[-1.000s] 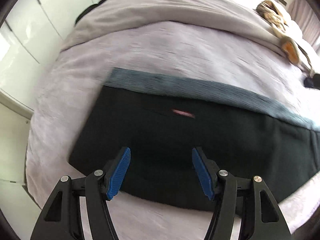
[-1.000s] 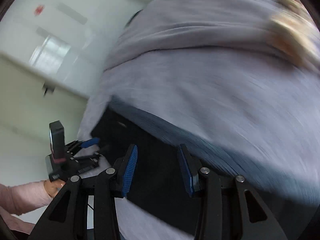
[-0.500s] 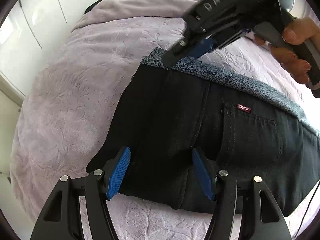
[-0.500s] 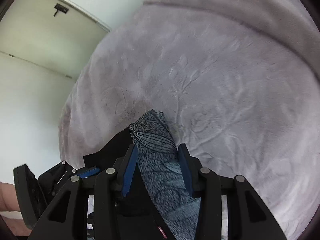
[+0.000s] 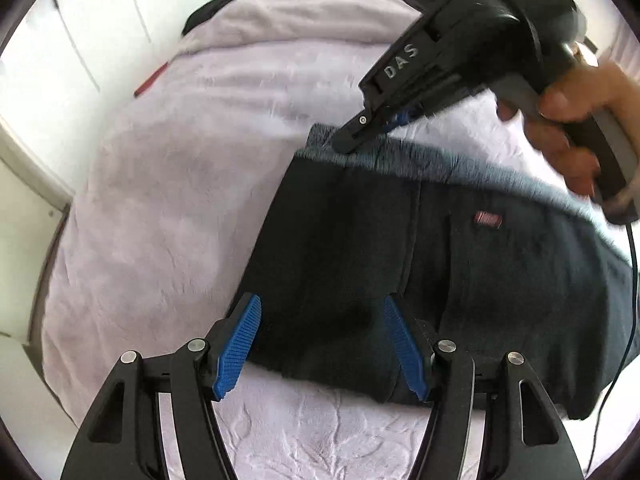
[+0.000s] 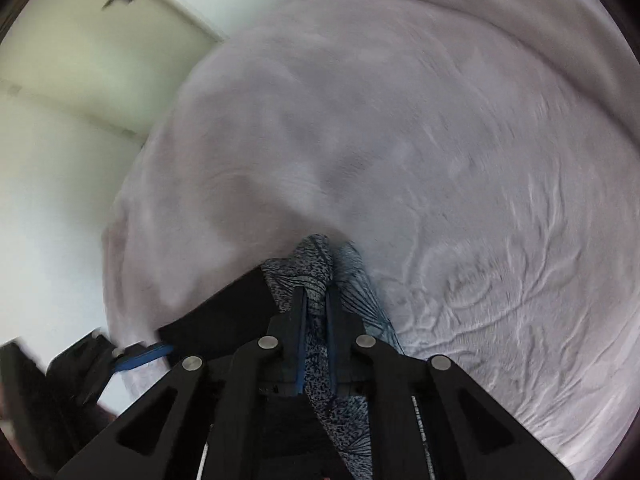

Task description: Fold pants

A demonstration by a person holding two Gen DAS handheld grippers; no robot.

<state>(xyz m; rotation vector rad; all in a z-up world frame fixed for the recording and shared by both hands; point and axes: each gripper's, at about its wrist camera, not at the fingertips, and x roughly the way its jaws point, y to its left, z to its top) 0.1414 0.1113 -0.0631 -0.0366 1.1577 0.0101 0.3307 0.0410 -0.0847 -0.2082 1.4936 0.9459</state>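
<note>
Black pants (image 5: 400, 248) with a blue-grey patterned waistband (image 5: 440, 160) lie flat on the bed. My left gripper (image 5: 322, 344) hangs open over their near left corner, the dark cloth between its blue pads (image 5: 240, 340) but not pinched. My right gripper (image 5: 360, 136), held by a hand (image 5: 576, 120), is at the waistband's far left corner. In the right wrist view its jaws are closing, and the right gripper (image 6: 316, 300) pinches the patterned waistband (image 6: 316, 256) between its pads. The left gripper (image 6: 136, 354) shows at the lower left there, beside the black cloth (image 6: 224, 312).
A pale lilac embossed bedcover (image 5: 180, 200) spreads all around the pants. White wardrobe doors (image 5: 60, 60) stand to the left of the bed. A thin black cable (image 5: 624, 340) hangs at the right edge. A dark object (image 5: 216, 8) sits at the bed's far end.
The right gripper swung in over the waistband's corner and closed on it. The left gripper slid along the pants' near edge toward their left corner, staying open.
</note>
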